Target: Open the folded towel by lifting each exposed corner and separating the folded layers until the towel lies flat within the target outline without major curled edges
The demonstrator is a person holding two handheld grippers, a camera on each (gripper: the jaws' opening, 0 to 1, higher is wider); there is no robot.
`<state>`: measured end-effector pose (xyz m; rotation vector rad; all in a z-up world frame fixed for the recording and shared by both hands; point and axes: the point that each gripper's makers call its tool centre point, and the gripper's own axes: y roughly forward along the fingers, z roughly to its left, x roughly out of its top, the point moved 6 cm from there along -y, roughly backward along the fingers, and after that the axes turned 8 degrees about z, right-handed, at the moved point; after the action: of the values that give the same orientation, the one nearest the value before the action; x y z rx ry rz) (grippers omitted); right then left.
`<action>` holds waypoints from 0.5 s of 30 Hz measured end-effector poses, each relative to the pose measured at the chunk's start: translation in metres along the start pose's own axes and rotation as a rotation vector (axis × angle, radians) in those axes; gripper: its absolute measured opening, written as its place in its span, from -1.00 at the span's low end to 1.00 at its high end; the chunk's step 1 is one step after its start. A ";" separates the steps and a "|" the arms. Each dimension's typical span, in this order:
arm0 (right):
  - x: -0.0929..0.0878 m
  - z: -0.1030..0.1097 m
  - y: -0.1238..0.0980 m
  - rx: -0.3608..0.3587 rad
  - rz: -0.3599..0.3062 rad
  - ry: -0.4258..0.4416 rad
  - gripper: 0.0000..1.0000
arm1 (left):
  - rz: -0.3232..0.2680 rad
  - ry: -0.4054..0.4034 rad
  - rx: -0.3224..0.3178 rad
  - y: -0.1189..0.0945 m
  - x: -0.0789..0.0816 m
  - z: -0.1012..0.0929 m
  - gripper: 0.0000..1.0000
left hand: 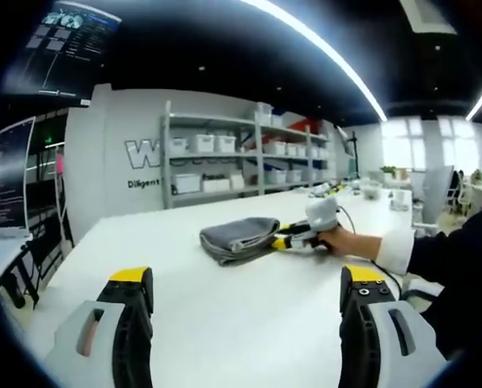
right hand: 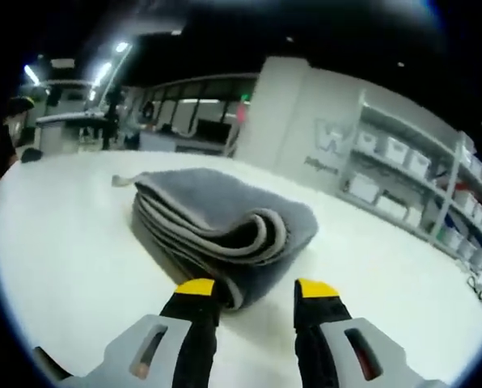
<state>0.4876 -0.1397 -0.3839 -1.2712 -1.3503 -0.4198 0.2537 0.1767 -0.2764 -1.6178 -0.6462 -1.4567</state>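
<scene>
A grey towel (left hand: 239, 237) lies folded in several layers on the white table (left hand: 225, 323), well ahead of my left gripper (left hand: 247, 279), whose jaws stand wide open with nothing between them. My right gripper (left hand: 293, 238) comes in from the right, held by a hand (left hand: 348, 241), with its yellow tips at the towel's right edge. In the right gripper view the towel (right hand: 217, 214) shows its stacked, rolled folds facing me. My right gripper (right hand: 256, 289) is open, and the towel's near corner reaches just between its yellow tips.
Metal shelves (left hand: 241, 158) with white bins stand against the wall behind the table. Monitors (left hand: 6, 174) stand at the left. A dark sleeve (left hand: 455, 250) crosses the right side. Bare table (right hand: 55, 242) lies left of the towel, and small items (left hand: 370, 190) sit at the far end.
</scene>
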 end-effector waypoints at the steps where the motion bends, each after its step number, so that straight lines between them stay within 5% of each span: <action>1: 0.000 0.001 0.000 0.005 -0.001 0.008 -0.42 | 0.001 -0.008 -0.004 0.001 0.000 0.000 0.89; 15: 0.003 0.007 0.007 -0.010 0.022 0.043 -0.51 | 0.018 -0.004 -0.023 0.003 -0.003 -0.003 0.88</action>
<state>0.4912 -0.1303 -0.3857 -1.2769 -1.2987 -0.4365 0.2540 0.1736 -0.2799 -1.6399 -0.6179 -1.4532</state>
